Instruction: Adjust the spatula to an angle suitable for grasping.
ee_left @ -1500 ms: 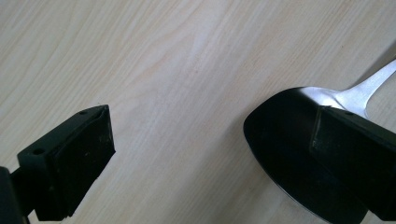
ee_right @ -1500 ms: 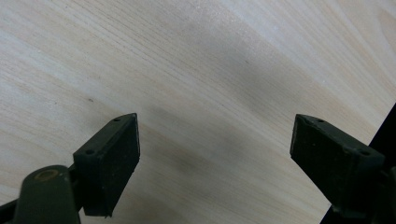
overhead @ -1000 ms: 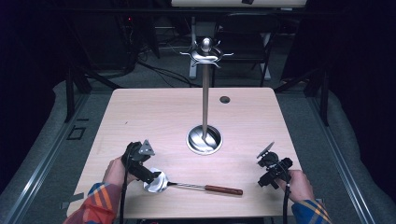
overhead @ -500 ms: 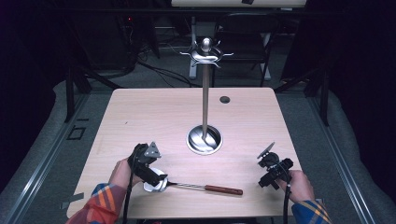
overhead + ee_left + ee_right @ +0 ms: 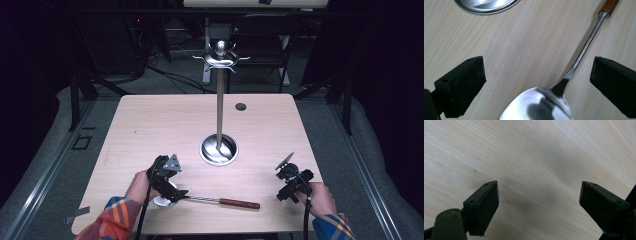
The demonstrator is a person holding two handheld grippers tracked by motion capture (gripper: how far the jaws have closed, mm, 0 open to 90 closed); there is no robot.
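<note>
So the left gripper (image 5: pixel 172 192) is sitting right over the bowl end of the long steel ladle with the reddish-brown wooden handle (image 5: pixel 210 200), down at about 7 o'clock on the pale wooden table (image 5: pixel 150 130). Compared with a second ago it's been sliding toward the person and a bit inward: back then it was hovering up and to the side of the bowl, now it's on top of it. In the left gripper view the jaws are standing wide apart, one on each side of the spot where the shiny bowl (image 5: pixel 541 105) narrows into the shaft, not touching it as far as I can see. The ladle itself hasn't budged, it's lying flat with the handle pointing toward 3 o'clock.

The right gripper (image 5: pixel 294 183) is hanging around 4 o'clock near the table edge, same place as before, jaws spread open over bare wood in its own view.

The tall steel stand with the round dish base (image 5: pixel 219 149) is standing dead centre, well apart from both.
</note>
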